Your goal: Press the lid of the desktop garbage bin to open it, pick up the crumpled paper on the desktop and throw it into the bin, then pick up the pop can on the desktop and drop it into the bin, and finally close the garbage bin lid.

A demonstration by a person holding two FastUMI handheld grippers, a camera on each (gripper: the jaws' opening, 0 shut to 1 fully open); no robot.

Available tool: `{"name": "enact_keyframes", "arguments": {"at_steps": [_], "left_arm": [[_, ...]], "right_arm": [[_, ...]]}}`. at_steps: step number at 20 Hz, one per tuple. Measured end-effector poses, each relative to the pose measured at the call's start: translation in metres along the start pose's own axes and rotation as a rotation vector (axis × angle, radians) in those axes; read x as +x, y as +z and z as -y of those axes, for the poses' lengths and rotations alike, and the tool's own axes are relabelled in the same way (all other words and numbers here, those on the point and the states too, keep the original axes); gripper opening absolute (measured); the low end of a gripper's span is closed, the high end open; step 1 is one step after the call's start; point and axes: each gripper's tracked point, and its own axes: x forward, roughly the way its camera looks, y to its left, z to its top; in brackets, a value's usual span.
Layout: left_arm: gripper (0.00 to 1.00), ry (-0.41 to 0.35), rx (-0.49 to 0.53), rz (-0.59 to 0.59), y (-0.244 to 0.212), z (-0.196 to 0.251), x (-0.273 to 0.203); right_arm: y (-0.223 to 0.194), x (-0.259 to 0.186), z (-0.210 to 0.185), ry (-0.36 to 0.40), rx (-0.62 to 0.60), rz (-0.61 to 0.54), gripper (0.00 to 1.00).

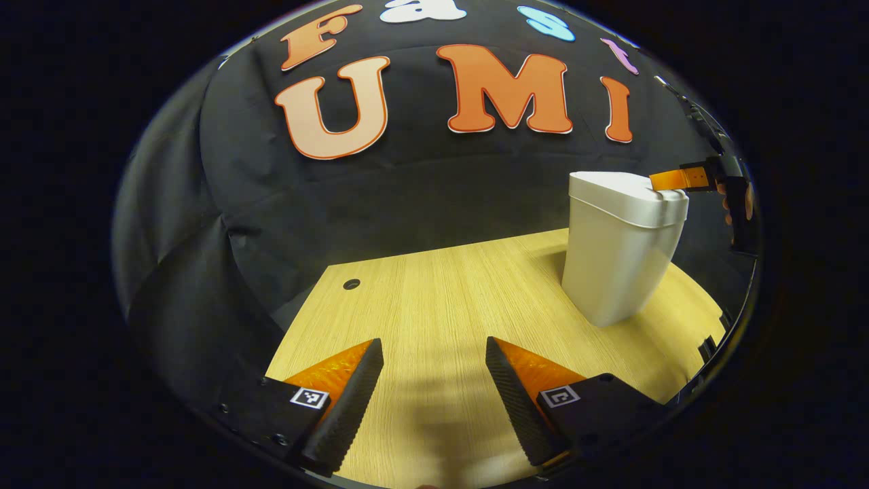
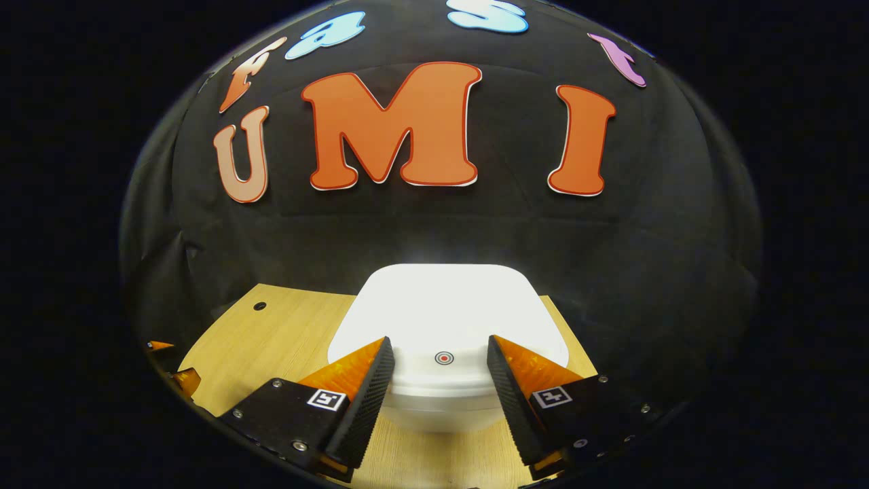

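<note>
You have a plain white bin [image 1: 621, 258] at the right of the left gripper view, standing on a pale wood-grain bench [image 1: 434, 305]. In the right gripper view its white lid [image 2: 445, 312] carries a small red ring mark [image 2: 444, 358] at lower centre.

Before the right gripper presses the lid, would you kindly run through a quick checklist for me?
1. Bin lid shut and ready to press: ok.
2. Right gripper lined up over the lid's red dot mark: ok.
3. Right gripper touching the lid: cannot tell.
4. Left gripper open, apart from the bin: ok.
5. Bin upright on the desk: ok.
6. Crumpled paper and pop can located: cannot tell.
</note>
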Motion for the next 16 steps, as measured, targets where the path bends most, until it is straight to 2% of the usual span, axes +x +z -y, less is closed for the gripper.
{"name": "enact_keyframes", "arguments": {"at_steps": [6, 12, 16], "left_arm": [[0.97, -0.02, -0.002, -0.006, 0.003, 0.007, 0.006], [0.97, -0.02, 0.0, 0.028, 0.017, 0.003, 0.006], [0.97, -0.015, -0.009, 0.077, 0.039, -0.001, 0.005]], "right_arm": [[-0.004, 0.0, -0.001, -0.001, 0.012, -0.007, 0.86], [-0.001, -0.007, -0.005, -0.017, 0.016, 0.054, 0.84], [-0.003, -0.022, -0.02, 0.018, 0.036, 0.096, 0.86]]}}
